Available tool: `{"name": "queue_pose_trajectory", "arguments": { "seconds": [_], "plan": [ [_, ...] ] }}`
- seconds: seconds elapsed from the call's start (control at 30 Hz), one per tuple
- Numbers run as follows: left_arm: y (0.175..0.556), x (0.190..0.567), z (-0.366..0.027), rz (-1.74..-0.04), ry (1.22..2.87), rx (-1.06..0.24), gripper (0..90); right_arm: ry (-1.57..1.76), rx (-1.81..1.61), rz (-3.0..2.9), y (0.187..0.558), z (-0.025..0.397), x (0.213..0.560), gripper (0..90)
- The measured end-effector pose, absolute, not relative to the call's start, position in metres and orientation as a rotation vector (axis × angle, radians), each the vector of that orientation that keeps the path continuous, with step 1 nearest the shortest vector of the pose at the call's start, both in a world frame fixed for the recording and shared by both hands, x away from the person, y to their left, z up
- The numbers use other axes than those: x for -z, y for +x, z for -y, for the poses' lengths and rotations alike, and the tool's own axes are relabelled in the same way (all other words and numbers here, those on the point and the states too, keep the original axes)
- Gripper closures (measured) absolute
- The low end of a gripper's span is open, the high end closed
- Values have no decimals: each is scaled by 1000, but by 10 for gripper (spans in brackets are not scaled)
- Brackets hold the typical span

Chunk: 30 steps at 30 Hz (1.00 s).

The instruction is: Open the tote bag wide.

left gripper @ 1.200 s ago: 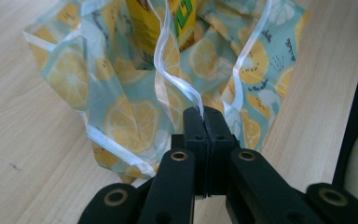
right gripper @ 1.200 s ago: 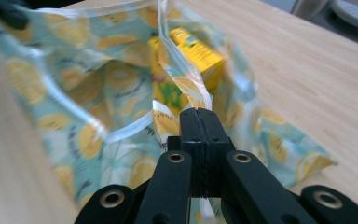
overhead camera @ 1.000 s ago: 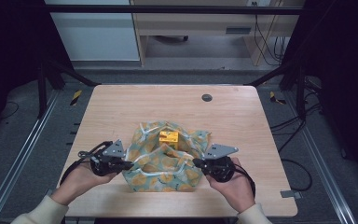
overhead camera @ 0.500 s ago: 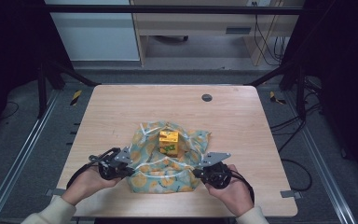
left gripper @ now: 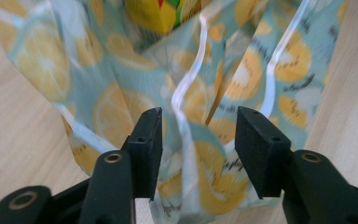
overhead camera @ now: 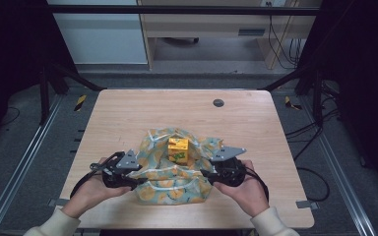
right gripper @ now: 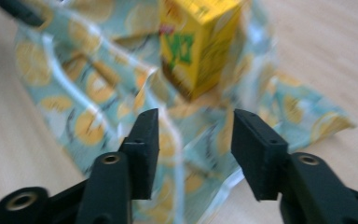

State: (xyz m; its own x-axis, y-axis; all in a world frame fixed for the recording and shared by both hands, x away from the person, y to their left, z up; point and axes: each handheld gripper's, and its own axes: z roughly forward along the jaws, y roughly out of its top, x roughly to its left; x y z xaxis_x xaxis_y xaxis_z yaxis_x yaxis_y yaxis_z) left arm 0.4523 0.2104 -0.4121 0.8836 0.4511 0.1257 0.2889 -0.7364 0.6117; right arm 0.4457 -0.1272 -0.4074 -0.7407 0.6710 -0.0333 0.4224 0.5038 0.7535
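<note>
While the yellow juice carton [overhead camera: 178, 150] stands upright near the middle of the lemon-print cloth [overhead camera: 172, 184] on the wooden table [overhead camera: 128, 113], your wrapping looks barely begun: the cloth is rumpled and partly gathered around the carton, but the carton's top and front are uncovered. Your left gripper [overhead camera: 137, 181] sits at the cloth's left edge with its jaws wide apart, a raised fold of fabric between them, not pinched. Your right gripper [overhead camera: 204, 173] is at the right edge, jaws equally wide, holding nothing. Gripping both sides and folding them over the carton is, I'd judge, all left to do.
</note>
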Motion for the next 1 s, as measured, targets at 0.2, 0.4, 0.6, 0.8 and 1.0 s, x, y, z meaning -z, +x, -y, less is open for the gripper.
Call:
{"name": "queue_pose_trajectory", "arguments": {
  "seconds": [0.2,0.4,0.6,0.8,1.0],
  "plan": [
    [448,413,-204,-507,2462,-364,403,938,-1070,-2394,471,120,398,493],
    [449,435,-209,-501,2542,-326,307,966,-1011,-2414,500,108,411,494],
    [446,453,-209,-465,2544,-300,428,1000,-987,-2463,518,100,422,602],
    [448,464,-208,-460,2540,-280,711,1016,-997,-2460,532,98,417,869],
    [451,462,-205,-471,2524,-312,847,1010,-1008,-2441,555,94,404,900]
  ]
}}
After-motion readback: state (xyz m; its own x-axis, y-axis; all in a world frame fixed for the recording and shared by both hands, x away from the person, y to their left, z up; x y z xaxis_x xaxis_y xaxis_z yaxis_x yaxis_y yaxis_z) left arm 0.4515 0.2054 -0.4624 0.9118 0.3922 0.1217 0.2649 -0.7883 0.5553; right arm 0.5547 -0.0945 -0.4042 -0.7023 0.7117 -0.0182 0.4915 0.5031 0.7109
